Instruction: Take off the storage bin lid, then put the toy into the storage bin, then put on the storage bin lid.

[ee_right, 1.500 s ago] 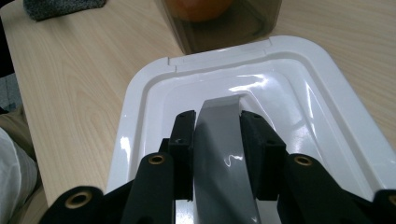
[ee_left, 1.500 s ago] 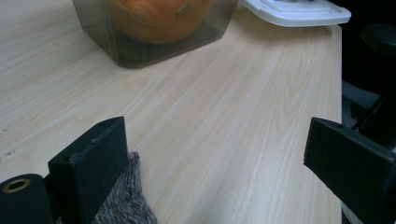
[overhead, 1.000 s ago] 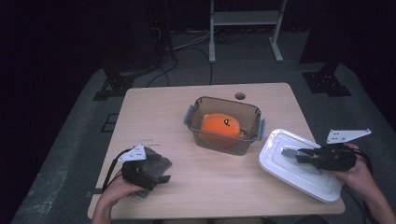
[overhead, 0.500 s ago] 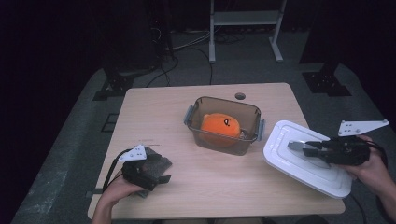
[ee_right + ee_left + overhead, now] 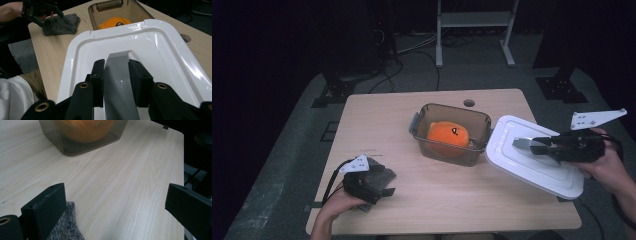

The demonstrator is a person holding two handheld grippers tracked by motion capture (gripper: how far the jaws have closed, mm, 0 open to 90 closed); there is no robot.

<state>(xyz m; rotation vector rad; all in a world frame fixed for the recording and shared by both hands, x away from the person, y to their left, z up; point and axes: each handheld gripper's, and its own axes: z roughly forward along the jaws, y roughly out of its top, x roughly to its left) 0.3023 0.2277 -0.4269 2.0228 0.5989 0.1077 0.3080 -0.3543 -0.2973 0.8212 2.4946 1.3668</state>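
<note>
So the right tongs (image 5: 532, 145) are clamping the grey handle (image 5: 120, 75) on top of the white lid (image 5: 532, 162), pads pressing on both sides of it, and the lid is hanging tilted in the air, with its far edge sitting just beside the container (image 5: 452, 132). The container is lying ahead of the right tongs, toward their tips, and from the look of it the lid is going on there next. Both are rounded rectangles, but the lid's long axis is running along the tongs while the container's looks to be lying across that line, so I'm guessing a turn is coming before it seats. The orange plush toy (image 5: 448, 135) is sitting inside. The right hand is clearly the nearer one.

The left tongs (image 5: 384, 185) are resting on the table (image 5: 377, 120) well back from the container, jaws standing wide open with nothing between them, and a grey knit cloth (image 5: 66, 225) is lying against one jaw.

The lid's near edge is getting covered by the right hand, and its underside isn't visible.
</note>
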